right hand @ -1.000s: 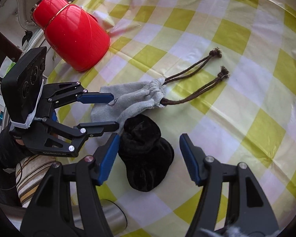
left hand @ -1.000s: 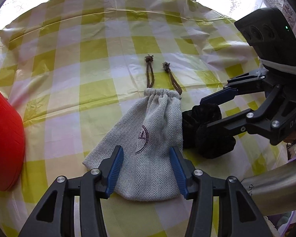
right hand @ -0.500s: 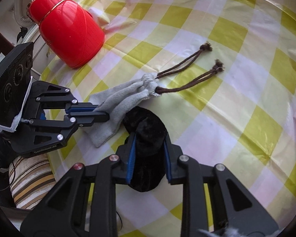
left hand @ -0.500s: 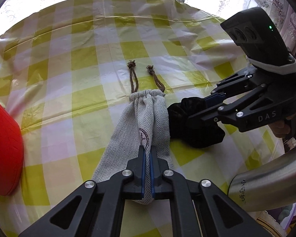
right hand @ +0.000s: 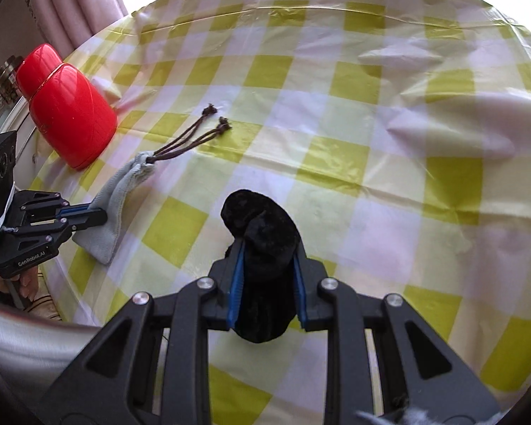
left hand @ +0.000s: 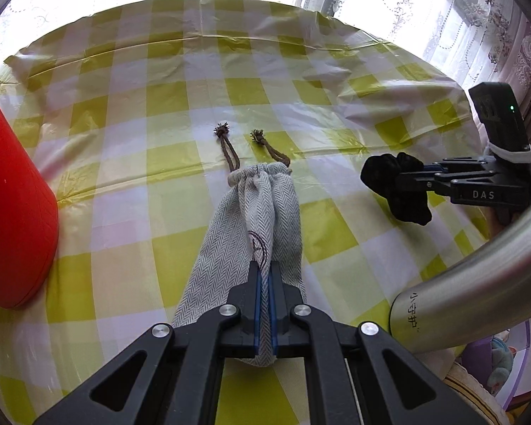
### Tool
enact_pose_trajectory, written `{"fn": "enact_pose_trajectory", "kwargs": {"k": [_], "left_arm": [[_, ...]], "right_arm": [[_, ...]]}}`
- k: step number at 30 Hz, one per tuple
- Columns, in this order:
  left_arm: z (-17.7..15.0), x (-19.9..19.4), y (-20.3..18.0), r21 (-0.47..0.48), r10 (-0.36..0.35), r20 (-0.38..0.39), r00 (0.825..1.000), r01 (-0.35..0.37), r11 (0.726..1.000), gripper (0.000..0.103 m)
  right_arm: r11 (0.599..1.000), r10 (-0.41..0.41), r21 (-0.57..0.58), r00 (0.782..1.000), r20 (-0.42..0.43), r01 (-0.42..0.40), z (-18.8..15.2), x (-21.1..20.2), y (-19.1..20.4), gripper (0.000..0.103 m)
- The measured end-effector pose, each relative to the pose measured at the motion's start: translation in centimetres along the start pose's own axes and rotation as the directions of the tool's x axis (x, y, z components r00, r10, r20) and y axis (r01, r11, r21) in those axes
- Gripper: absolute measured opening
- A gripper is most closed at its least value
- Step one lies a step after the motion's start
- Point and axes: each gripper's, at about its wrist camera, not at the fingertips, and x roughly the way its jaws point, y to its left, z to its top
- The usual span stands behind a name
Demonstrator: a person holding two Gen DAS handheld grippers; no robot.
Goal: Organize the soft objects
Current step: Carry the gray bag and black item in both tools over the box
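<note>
At 6 o'clock in the left wrist view, left gripper (left hand: 264, 283) is clamped tight on the bottom end of the grey drawstring pouch (left hand: 255, 219), fabric pinched between the blue pads. Pouch runs up toward 12 o'clock, cinched neck far end, two brown cords (left hand: 230, 148) lying on the yellow-checked tablecloth (left hand: 124, 163) beyond it. Red container (left hand: 14, 212) at 9 o'clock, partly cut off. At 3 o'clock, right gripper (left hand: 421, 177) grips a black velvety bundle (left hand: 396, 184), well apart from the pouch.

Right wrist view: right gripper (right hand: 267, 265) at 6 o'clock, pads pressed on both sides of the black velvety bundle (right hand: 262, 233), which pokes out past the tips. At 9 o'clock left gripper (right hand: 95, 212) pinches the grey drawstring pouch (right hand: 120, 194); cords (right hand: 191, 138) trail toward 11 o'clock. Red container (right hand: 67, 106) at 10 o'clock on the tablecloth (right hand: 371, 141).
</note>
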Motion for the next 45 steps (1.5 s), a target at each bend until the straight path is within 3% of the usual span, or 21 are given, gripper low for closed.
{"fn": "enact_pose_trajectory", "kwargs": {"k": [10, 18, 37, 45], "left_arm": [[-2.7, -2.0, 0.1, -0.03, 0.002, 0.002, 1.0, -0.002, 1.0, 0.004], [-4.7, -3.9, 0.0, -0.059, 0.009, 0.027, 1.0, -0.008, 0.998, 0.004], [-8.9, -11.1, -2.0, -0.1, -0.03, 0.151, 0.988, 0.045, 0.994, 0.004], [-11.7, -17.1, -6.3, -0.041, -0.11, 0.232, 0.966, 0.123, 0.992, 0.004]], "right_arm": [[0.967, -0.22, 0.143, 0.975, 0.042, 0.212, -6.1, -4.2, 0.7, 0.028], [0.931, -0.325, 0.195, 0.943, 0.07, 0.307, -9.0, -7.3, 3.2, 0.028], [0.877, -0.397, 0.34, 0.911, 0.113, 0.34, -17.0, -15.2, 8.9, 0.028], [0.843, -0.448, 0.396, 0.882, 0.146, 0.363, -21.6, -21.7, 10.9, 0.028]]}}
